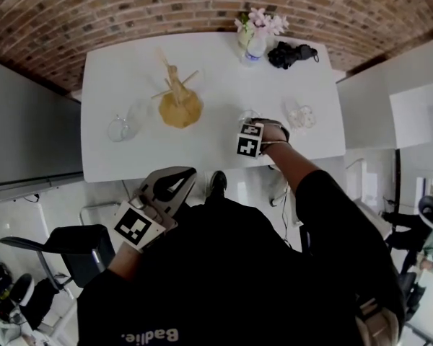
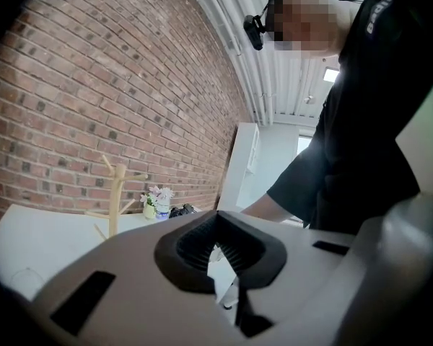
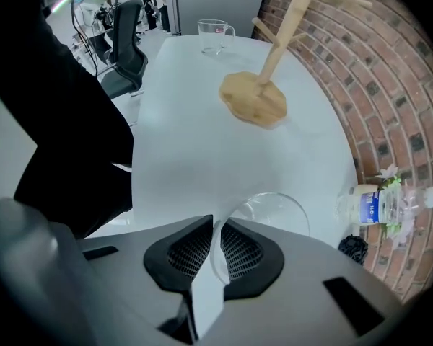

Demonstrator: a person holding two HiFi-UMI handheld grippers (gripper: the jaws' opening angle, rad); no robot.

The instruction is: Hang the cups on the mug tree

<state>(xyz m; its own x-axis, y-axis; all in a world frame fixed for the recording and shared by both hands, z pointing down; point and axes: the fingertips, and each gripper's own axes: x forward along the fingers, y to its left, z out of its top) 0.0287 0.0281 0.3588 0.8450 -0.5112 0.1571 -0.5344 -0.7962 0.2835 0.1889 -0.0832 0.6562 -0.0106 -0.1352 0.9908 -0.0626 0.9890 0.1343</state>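
Right tool (image 3: 215, 247) points down at the near edge of the table (image 1: 216, 85), pads clamped on the wall of a glass cup (image 3: 274, 207); the rim runs up between them. The cup stands on the table at about 4 o'clock of the mug tree (image 1: 177, 92), well apart from it. No cup hangs on the tree yet.

Left tool (image 2: 220, 254) idle off the near table edge at 7 o'clock, jaws together, nothing in them.

Step in hand, as judged: secure the grip, then lift.
- The grip is on the thin glass wall only, so the lift should be straight up and slow
- Where the handle sits cannot be told; it should be found before turning the cup toward a peg
- Approach a bare upward peg from above and outside

Views compared:
- Right gripper view alone shows glass between the pads; in the head view the hand and marker cube cover this
- Head view alone shows a second glass cup (image 1: 119, 129) at 8 o'clock of the tree
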